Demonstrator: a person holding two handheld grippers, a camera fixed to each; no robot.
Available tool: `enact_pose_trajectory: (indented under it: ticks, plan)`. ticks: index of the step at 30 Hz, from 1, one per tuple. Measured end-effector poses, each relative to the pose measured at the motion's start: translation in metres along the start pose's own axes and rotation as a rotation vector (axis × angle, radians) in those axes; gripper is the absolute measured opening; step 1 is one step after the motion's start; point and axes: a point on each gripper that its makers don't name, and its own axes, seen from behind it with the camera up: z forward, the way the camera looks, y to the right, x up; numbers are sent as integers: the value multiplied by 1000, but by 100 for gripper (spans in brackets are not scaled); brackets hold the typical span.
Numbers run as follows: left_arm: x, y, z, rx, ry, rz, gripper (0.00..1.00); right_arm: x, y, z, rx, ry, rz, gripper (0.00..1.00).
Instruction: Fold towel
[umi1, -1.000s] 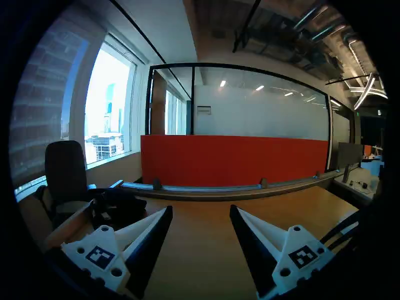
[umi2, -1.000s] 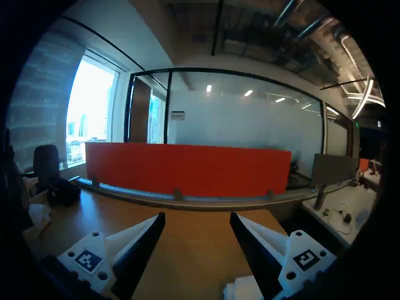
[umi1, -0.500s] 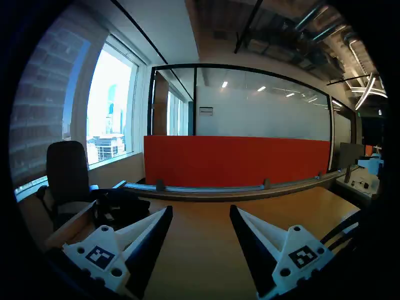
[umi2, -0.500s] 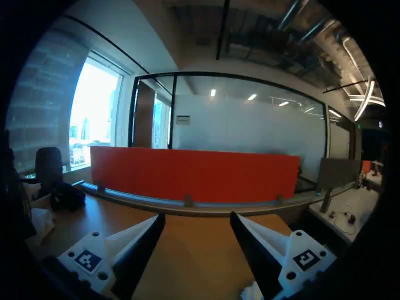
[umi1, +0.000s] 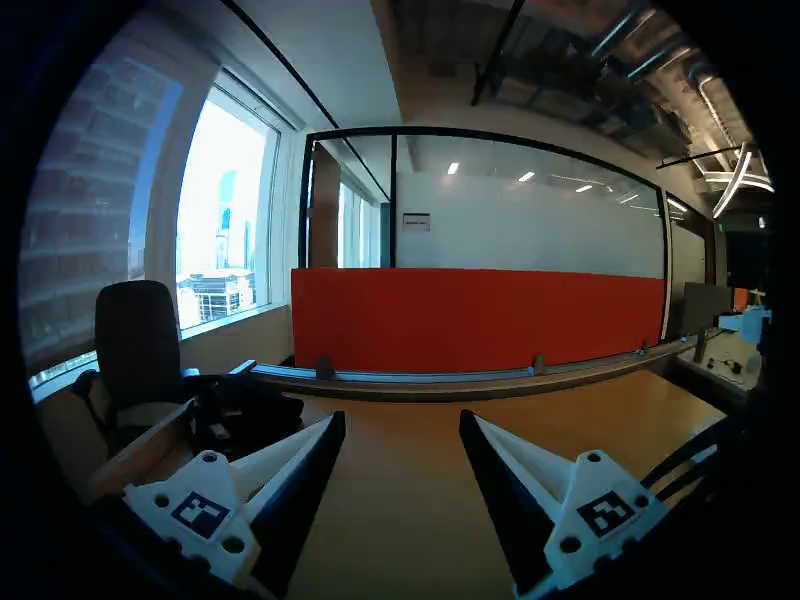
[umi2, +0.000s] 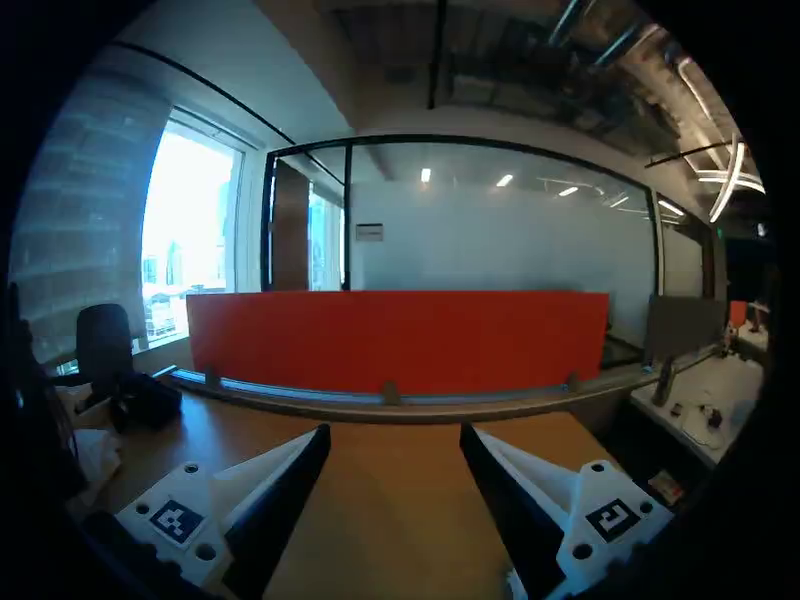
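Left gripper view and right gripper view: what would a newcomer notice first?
A bright red partition spans the far edge of the wooden desk. A sunlit window glares at left, behind a black office chair. In the foreground, the left gripper and right gripper hover with jaws open.

Counted across both views: 2 grippers, left gripper (umi1: 402, 418) and right gripper (umi2: 395, 430). Each had 2 fingers (umi1: 275, 462), with 1 marker tag (umi1: 200, 513) per finger, so 4 tags. There was 1 wooden bench (umi1: 400, 500), 1 red divider panel (umi1: 480, 320), 1 black office chair (umi1: 135, 340), 1 black bag (umi1: 245, 415) and 1 crumpled white cloth (umi2: 95, 455). 1 side desk (umi2: 700, 395) carried small items, too tiny to count.
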Motion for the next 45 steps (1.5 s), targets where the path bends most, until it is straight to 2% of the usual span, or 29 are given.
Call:
enact_pose_trajectory:
  ticks: [9,17,24,33,39,45]
  plan:
    - [-25,2,3,7,6,56,84,0,-10,-4,7,-4,-7,100]
    - [-57,4,1,1,24,63,84,-9,-18,-7,-1,0,-21,100]
    - [-81,-2,2,-1,48,73,84,-29,-24,-6,-9,-3,-52,100]
    - [-113,-15,6,5,65,44,84,-52,-22,1,-32,1,-48,100]
    - [-134,-16,6,5,77,40,84,-61,-16,3,-48,9,-42,100]
    - [-143,-16,5,3,95,34,84,-68,-9,2,-70,13,-40,100]
